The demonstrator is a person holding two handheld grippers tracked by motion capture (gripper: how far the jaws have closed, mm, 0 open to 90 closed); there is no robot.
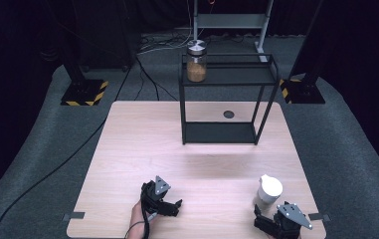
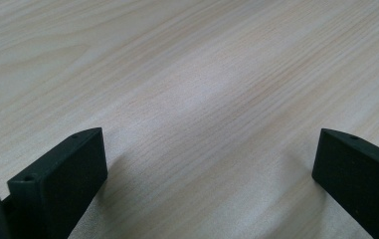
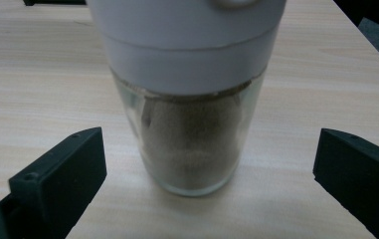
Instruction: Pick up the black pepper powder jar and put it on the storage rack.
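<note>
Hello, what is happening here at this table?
A person holds a gripper in each hand at a wooden table. The right gripper has its jaws open on either side of a white-lidded jar of brown powder, not yet touching it. The left gripper is open over bare wood. Farther back, another jar stands on the top of a black rack.

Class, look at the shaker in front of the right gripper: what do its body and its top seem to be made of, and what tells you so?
Shaker body: probably clear glass, perhaps plastic; the brown powder shows through its glossy wall. White top: likely matte plastic, opaque and smooth, with a seam line around it.
</note>
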